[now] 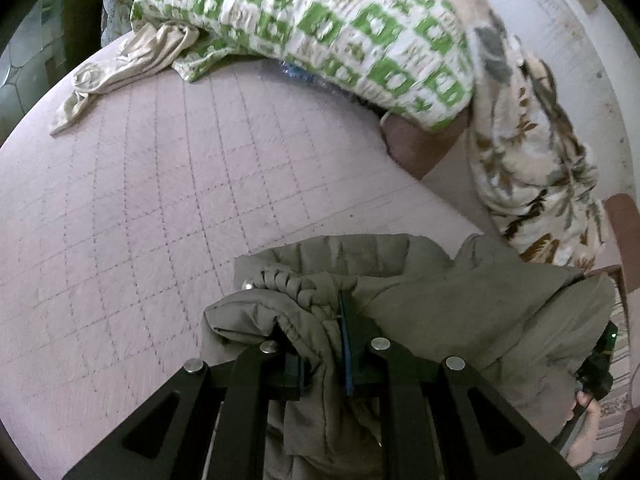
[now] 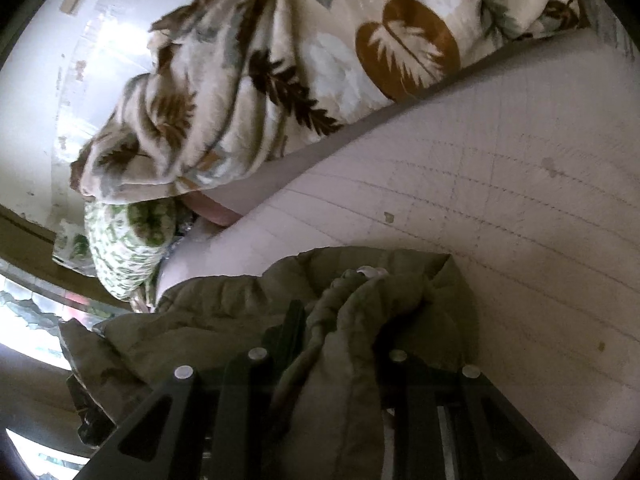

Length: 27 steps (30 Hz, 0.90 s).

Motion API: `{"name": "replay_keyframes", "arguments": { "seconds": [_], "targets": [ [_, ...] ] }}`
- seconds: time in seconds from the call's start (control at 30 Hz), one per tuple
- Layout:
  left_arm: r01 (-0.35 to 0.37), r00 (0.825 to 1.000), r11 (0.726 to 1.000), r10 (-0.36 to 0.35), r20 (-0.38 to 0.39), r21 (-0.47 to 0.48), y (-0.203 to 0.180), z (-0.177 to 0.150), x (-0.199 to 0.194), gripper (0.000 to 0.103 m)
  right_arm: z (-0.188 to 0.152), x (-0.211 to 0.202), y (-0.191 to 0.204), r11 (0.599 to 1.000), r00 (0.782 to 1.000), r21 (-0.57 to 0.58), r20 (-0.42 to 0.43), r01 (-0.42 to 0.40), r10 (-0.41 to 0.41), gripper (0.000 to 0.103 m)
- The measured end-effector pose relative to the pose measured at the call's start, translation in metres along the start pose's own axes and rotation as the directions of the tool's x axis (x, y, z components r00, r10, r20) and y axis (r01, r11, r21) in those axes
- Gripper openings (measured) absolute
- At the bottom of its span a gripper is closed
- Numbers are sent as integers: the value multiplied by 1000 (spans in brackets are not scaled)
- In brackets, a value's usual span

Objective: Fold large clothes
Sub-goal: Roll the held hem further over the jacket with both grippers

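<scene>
An olive-grey padded jacket (image 1: 460,300) hangs between both grippers above the pink quilted bed (image 1: 160,200). My left gripper (image 1: 320,344) is shut on a bunched, elastic-gathered edge of the jacket; fabric fills the gap between the fingers. In the right wrist view the same jacket (image 2: 224,320) drapes over my right gripper (image 2: 336,344), which is shut on another gathered edge with a snap button near it. The right gripper also shows at the left wrist view's right edge (image 1: 596,372), partly hidden behind the jacket.
A green-and-white patterned quilt (image 1: 320,28) and a leaf-print blanket (image 1: 532,152) are piled at the far side of the bed. A beige crumpled cloth (image 1: 120,76) lies at the far left. A white wall (image 2: 48,80) stands behind the pile.
</scene>
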<state>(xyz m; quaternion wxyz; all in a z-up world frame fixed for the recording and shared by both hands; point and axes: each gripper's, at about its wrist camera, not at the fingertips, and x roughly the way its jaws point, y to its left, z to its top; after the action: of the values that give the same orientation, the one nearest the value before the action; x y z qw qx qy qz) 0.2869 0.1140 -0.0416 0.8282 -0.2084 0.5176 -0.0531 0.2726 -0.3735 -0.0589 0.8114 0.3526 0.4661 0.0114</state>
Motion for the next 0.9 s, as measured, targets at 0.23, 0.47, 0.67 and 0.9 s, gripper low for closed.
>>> {"name": "replay_keyframes", "arguments": {
  "seconds": [0.23,0.47,0.67,0.9],
  "targets": [
    [-79,997,996,79,0,48,-10,7,26,15,11,30,-5,999,999,13,-29,44,-44,25],
    [-119,993,990,119,-9,72,-14,11,40,16,14,44,-7,998,998,16,-33,63,-62,25],
    [-129,992,989,129,1,72,-19,10,37,17,11,41,-4,998,998,7,-17,60,-60,27],
    [-58,998,996,56,23,65,-15,9,14,19,5,19,-18,989,993,106,68,-104,97,54]
  ]
}}
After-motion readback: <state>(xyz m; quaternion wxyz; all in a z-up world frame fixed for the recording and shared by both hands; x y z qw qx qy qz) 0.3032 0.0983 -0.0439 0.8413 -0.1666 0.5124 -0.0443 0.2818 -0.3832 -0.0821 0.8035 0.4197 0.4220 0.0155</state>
